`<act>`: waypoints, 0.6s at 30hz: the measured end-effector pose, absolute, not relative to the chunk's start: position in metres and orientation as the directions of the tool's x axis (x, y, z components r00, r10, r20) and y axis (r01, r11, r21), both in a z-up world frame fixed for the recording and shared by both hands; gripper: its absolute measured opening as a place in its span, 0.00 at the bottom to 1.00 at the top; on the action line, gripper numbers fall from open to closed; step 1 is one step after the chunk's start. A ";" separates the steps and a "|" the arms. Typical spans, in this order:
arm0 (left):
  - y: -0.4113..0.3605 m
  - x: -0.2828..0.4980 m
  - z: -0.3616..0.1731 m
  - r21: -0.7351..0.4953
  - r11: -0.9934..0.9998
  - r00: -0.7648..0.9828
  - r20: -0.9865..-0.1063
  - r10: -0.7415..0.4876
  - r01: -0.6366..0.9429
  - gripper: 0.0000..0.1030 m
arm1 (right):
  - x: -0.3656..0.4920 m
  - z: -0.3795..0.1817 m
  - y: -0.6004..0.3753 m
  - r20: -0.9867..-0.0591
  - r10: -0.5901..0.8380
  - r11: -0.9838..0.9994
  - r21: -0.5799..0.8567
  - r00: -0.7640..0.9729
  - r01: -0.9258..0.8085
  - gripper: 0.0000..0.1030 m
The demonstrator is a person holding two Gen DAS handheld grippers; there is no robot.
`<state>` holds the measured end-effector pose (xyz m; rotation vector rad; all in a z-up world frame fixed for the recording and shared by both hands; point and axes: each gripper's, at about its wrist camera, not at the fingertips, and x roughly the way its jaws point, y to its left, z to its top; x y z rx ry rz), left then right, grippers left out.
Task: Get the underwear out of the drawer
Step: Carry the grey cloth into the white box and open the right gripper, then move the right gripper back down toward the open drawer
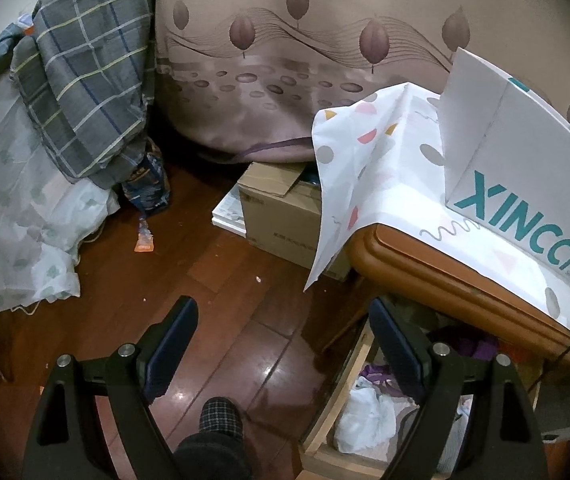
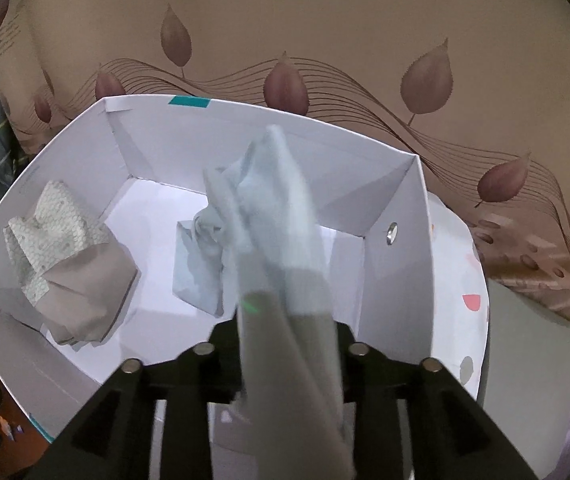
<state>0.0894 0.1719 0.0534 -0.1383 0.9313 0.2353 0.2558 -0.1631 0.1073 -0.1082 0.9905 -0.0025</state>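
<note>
My right gripper (image 2: 285, 320) hangs over an open white box (image 2: 389, 280). A pale blue piece of underwear (image 2: 277, 220), blurred, drapes over its jaws and hides the fingertips. On the box floor lie a crumpled pale blue piece (image 2: 201, 268) and a dotted beige piece (image 2: 69, 264). The left gripper (image 1: 283, 306) stands open and holds nothing, above the wooden floor and beside the open drawer (image 1: 325, 420). The drawer holds a white garment (image 1: 365, 416) and purple clothes (image 1: 473, 348). The white box (image 1: 525, 184), lettered in teal, stands on the cabinet top above the drawer.
A patterned white cloth (image 1: 373, 160) covers the brown cabinet top. A cardboard box (image 1: 281, 208) sits on the floor behind it, against the leaf-print bed cover (image 1: 285, 60). A plaid blanket (image 1: 85, 80) hangs at the left. A person's slippered foot (image 1: 221, 416) is below the left gripper.
</note>
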 end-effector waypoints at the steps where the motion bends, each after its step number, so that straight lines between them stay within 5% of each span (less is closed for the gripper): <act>1: 0.172 0.089 0.053 -0.017 0.966 0.573 -0.808 0.138 -0.256 0.83 | 0.255 0.108 -0.160 -0.832 -0.051 0.994 -0.094 0.553 -0.051 0.41; 3: 0.171 0.089 0.054 -0.016 0.968 0.576 -0.806 0.136 -0.250 0.83 | 0.252 0.114 -0.158 -0.815 -0.066 0.993 -0.110 0.575 -0.041 0.55; 18: 0.153 0.091 0.048 0.018 0.981 0.570 -0.811 0.127 -0.194 0.83 | 0.173 0.180 -0.174 -0.724 -0.021 0.993 -0.096 0.689 -0.071 0.56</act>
